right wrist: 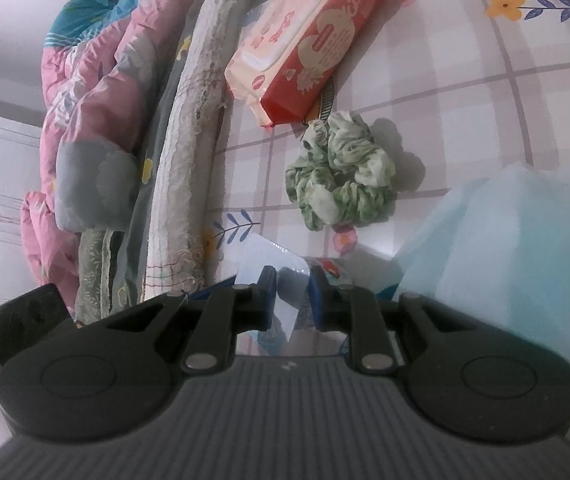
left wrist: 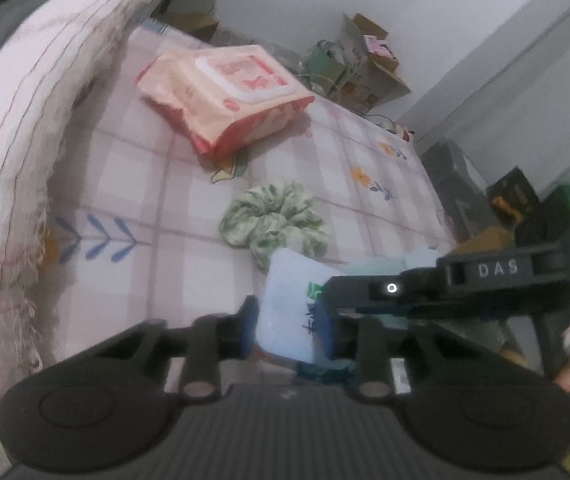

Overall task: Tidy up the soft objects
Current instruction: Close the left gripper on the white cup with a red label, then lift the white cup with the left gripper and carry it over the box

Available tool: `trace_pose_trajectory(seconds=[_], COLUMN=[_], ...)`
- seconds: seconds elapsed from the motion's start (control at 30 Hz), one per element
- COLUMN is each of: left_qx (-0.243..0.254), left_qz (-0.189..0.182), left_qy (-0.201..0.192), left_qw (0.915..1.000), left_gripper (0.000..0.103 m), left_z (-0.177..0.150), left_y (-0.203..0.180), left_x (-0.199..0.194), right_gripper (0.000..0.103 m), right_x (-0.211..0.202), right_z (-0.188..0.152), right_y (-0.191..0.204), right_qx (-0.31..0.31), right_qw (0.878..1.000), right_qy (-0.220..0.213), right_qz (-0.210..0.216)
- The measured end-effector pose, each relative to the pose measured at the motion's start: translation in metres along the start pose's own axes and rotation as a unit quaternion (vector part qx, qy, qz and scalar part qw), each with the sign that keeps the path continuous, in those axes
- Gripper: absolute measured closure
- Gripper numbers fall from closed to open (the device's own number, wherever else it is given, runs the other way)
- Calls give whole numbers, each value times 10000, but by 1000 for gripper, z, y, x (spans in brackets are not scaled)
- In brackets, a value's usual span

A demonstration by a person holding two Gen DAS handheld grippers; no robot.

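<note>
Two grippers pinch pale-blue tissue packet (left wrist: 291, 312) on checked bedsheet (left wrist: 145, 184): left gripper (left wrist: 291, 326) clamps one end, right gripper (right wrist: 293, 300) other. Green scrunchie (right wrist: 343, 172) lies just beyond.

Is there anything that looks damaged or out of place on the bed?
Yes. The white blanket beside the wet wipes pack has a frayed, torn edge with loose threads. The green scrunchie lies loose on the checked sheet.
</note>
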State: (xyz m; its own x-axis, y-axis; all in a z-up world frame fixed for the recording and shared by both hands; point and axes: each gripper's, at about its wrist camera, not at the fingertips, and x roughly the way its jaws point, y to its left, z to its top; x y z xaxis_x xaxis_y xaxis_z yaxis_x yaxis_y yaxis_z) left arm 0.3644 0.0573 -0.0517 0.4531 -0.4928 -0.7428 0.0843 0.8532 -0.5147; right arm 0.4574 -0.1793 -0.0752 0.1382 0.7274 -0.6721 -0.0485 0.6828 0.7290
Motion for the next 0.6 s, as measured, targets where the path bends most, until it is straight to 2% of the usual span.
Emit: trace_pose_trajectory(seconds=[0.1,0.33,0.6], left_qx=[-178,-178,13], left_qz=[-33,-1,-119], left_qy=[34,-173,-713], left_qw=[9998,9997,9974], left_gripper=[72,72,72], left_z=[-2,-7,-18], left_y=[2,-8,-51], left_x=[-2,-33,-97], right_gripper=[85,85,85], right_x=[0,-10,-65], right_z=[-1,-9,-28], right_y=[3,18,58], right_qx=[-3,-85,-411], right_qw=[10000,9997,9953], right_qy=[-13,-76,-491], right_qz=[22,198,722])
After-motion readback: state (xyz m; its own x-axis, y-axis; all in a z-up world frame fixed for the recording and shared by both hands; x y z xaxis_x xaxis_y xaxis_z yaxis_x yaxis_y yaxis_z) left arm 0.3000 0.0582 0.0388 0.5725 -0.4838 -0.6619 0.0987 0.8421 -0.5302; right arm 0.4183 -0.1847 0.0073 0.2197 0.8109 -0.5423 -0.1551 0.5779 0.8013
